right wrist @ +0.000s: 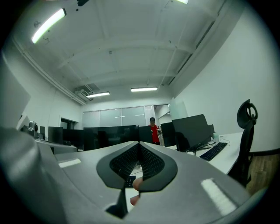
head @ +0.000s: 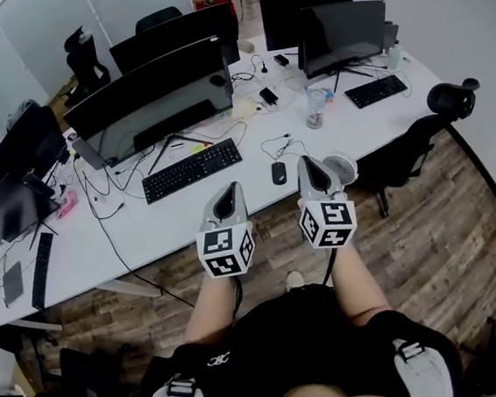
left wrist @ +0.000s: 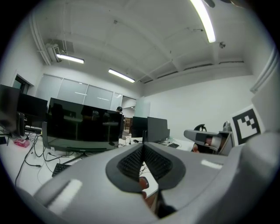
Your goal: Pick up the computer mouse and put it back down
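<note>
Mouse (head: pixel 278 173): lay untouched on worktop (head: pixel 162 220).
Left gripper (head: pixel 231 189): fingers were closed, empty.
Right gripper (head: pixel 308 160): fingers were closed, empty, held nearer, likely for pickup.

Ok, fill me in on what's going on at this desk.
A person stands at the white desk with a gripper in each hand. The left gripper and right gripper are both shut and empty, held about level near the desk's edge. The computer mouse lies untouched on the desk, beside the keyboard, just ahead of the right gripper.

No legible text, marker cubes (head: pixel 226 250) show only square patterns, shirt logo (head: pixel 216 359) apparently unreadable
</note>
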